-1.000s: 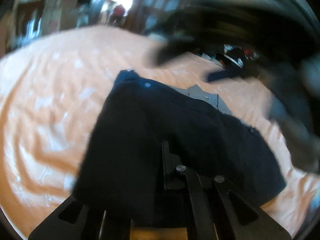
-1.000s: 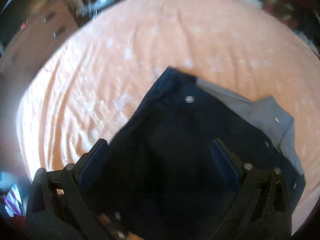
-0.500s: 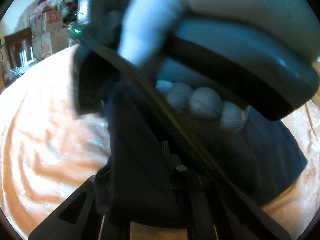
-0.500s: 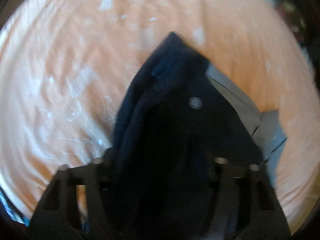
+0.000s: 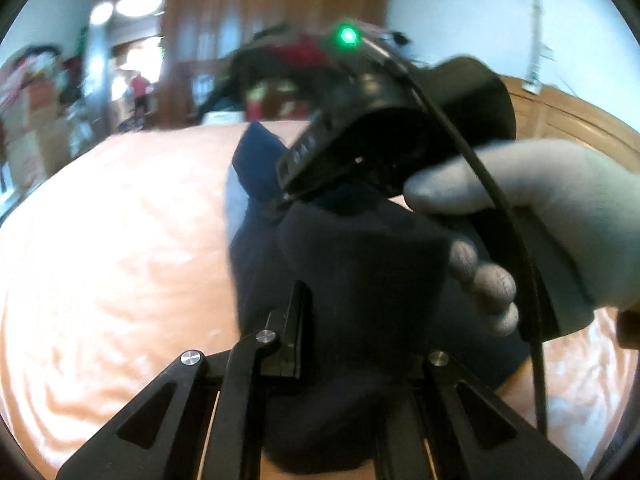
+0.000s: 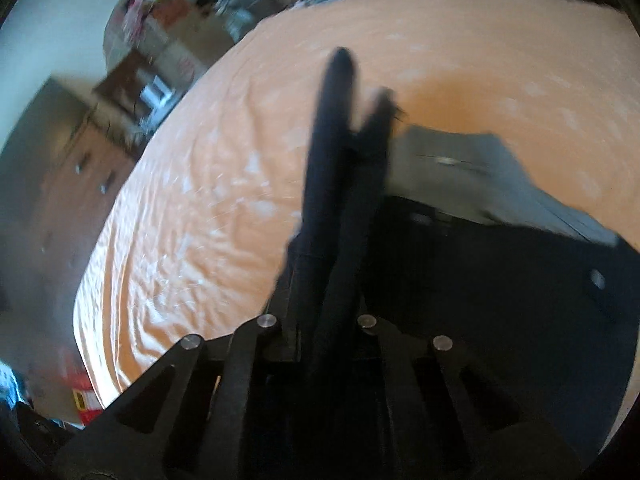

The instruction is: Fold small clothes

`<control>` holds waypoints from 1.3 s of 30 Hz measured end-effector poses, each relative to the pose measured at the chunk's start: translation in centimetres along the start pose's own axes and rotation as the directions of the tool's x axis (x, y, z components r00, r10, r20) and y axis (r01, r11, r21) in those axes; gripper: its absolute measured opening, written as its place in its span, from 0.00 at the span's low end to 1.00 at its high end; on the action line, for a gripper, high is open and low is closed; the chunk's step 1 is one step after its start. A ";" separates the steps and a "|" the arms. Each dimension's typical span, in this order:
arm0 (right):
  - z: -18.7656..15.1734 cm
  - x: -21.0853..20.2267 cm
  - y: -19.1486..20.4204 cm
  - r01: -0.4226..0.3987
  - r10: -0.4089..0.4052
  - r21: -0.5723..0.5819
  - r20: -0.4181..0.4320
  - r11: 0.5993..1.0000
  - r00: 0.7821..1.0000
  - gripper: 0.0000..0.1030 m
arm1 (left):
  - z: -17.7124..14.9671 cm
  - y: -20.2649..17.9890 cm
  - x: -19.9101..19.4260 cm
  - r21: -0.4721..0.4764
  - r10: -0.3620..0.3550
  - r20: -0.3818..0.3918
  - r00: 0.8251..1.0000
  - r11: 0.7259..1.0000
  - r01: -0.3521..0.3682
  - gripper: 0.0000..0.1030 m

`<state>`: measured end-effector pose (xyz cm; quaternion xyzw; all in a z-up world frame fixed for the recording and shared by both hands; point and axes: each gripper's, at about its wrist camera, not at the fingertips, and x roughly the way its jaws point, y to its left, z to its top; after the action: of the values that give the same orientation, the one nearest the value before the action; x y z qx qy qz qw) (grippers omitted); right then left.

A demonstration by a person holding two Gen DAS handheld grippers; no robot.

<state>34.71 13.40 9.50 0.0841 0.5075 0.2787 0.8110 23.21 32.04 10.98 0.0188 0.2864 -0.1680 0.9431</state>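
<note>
navy garment (image 6: pixel 460 280) edge pinched, bedsheet (image 6: pixel 240 200) open left

orange bedsheet (image 6: pixel 460 52) rumpled into fine creases, wooden wardrobe (image 5: pixel 276 36) against the far wall, cardboard boxes (image 5: pixel 24 120) stacked at the left, wooden drawer unit (image 6: pixel 76 184) beside the bed, red box (image 6: pixel 86 402) on the floor

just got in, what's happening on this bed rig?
A person with a handheld gripper in each hand is folding a small dark navy garment on an orange bedsheet. Both grippers are shut on the cloth: the left gripper pinches one bunched edge, and the right gripper clamps a raised fold. The gloved right hand shows in the left wrist view. A grey inner panel lies exposed.
</note>
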 end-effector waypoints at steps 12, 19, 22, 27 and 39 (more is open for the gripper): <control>-4.3 -6.5 -15.1 -0.126 0.101 0.231 0.115 0.965 0.988 0.06 | 2.9 -14.7 8.8 0.200 -0.200 -0.149 0.969 0.953 0.227 0.08; -5.5 -6.8 -20.1 -0.150 0.121 0.308 0.110 0.939 0.986 0.06 | 3.4 -21.1 14.6 0.224 -0.245 -0.250 0.937 0.927 0.302 0.08; -6.3 -6.4 -22.2 -0.180 0.154 0.350 0.102 0.919 0.983 0.06 | 3.3 -23.0 16.5 0.234 -0.252 -0.281 0.926 0.918 0.320 0.10; -7.0 -6.0 -23.6 -0.221 0.192 0.373 0.114 0.901 0.975 0.06 | 2.1 -25.7 18.6 0.249 -0.239 -0.323 0.916 0.912 0.326 0.12; -9.3 -7.4 -24.7 -0.258 0.258 0.403 0.055 0.878 0.965 0.29 | 1.6 -24.1 16.6 0.221 -0.275 -0.372 0.886 0.901 0.373 0.22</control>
<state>33.20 -12.41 0.48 0.3177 0.5386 0.2726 0.7312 29.10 4.01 4.66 0.1344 0.4127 -0.3586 0.8264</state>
